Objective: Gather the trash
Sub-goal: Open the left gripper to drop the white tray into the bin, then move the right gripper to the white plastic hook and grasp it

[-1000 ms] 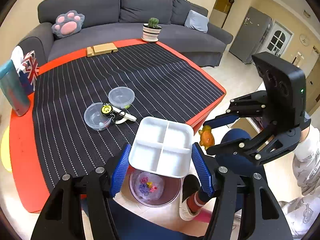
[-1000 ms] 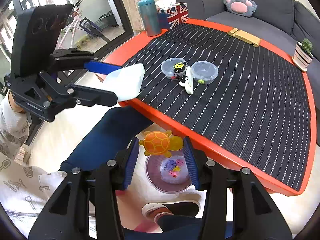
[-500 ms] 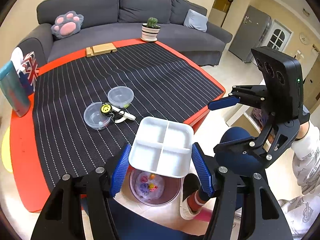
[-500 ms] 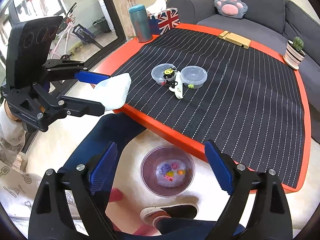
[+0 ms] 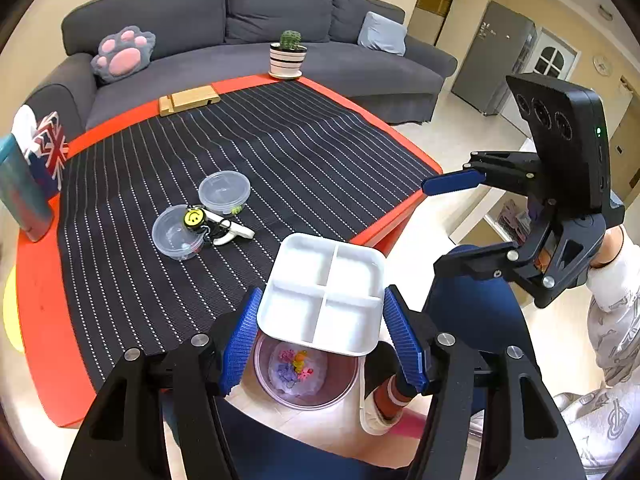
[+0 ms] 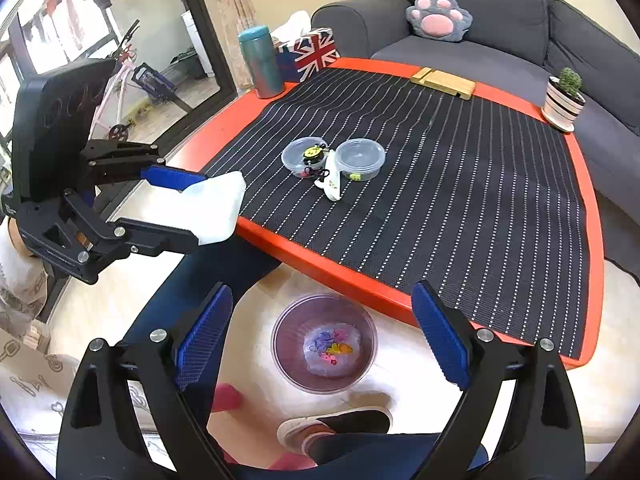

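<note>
Left wrist view: my left gripper (image 5: 322, 330) clamped on white four-compartment tray (image 5: 326, 294), compartments bare, held above clear bin (image 5: 306, 376) on floor holding small colourful bits. Right gripper (image 5: 450, 220) beside it, spread wide, nothing between pads.

Right wrist view: my right gripper (image 6: 322, 342) wide apart over bin (image 6: 324, 346). Two clear tubs (image 6: 334, 158) on desk (image 6: 400, 288). No readable writing.
</note>
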Motion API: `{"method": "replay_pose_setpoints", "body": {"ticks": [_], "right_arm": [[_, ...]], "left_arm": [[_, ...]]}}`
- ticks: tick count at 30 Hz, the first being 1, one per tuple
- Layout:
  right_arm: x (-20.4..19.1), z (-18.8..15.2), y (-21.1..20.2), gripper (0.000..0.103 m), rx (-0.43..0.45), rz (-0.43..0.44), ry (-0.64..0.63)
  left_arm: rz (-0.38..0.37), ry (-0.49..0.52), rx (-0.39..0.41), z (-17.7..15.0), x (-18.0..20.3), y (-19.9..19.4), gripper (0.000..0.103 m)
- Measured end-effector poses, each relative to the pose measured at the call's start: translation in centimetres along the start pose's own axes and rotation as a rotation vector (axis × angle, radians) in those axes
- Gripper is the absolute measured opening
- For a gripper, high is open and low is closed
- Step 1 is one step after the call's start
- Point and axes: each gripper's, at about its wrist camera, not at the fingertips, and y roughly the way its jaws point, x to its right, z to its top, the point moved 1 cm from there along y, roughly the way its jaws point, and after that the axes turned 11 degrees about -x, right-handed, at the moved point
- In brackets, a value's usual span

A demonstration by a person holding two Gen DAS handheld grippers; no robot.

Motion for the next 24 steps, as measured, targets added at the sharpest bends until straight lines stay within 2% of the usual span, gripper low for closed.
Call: {"method": "replay_pose_setpoints", "body": {"ticks": [12, 13, 14, 15, 16, 24], "right_arm": [[1.6, -1.1, -1.4, 0.09, 0.033, -0.017, 0.042], [1.7, -1.1, -1.4, 0.09, 0.035, -0.018, 0.044], [1.7, -1.2, -1.4, 0.09, 0.036, -0.018, 0.047], [1.8, -1.2, -1.4, 0.09, 0.036, -0.017, 0.048], [1.9, -1.2, -1.4, 0.09, 0.036, -0.018, 0.048], [1.9, -1.2, -1.5, 0.091, 0.033, -0.019, 0.047]], "left_arm": [[0.0, 0.035, -0.009, 0.5, 1.6, 0.7, 0.061], [0.002, 0.037, -0.007, 0.6, 1.7, 0.7, 0.063], [0.003, 0.037, -0.004, 0.7, 1.7, 0.8, 0.077], [0.009, 0.036, 0.004, 0.7, 1.7, 0.8, 0.087], [0.013, 0.037, 0.015, 0.7, 1.7, 0.8, 0.092], [0.038, 0.012, 0.004, 0.7, 0.9, 1.1, 0.095]]}}
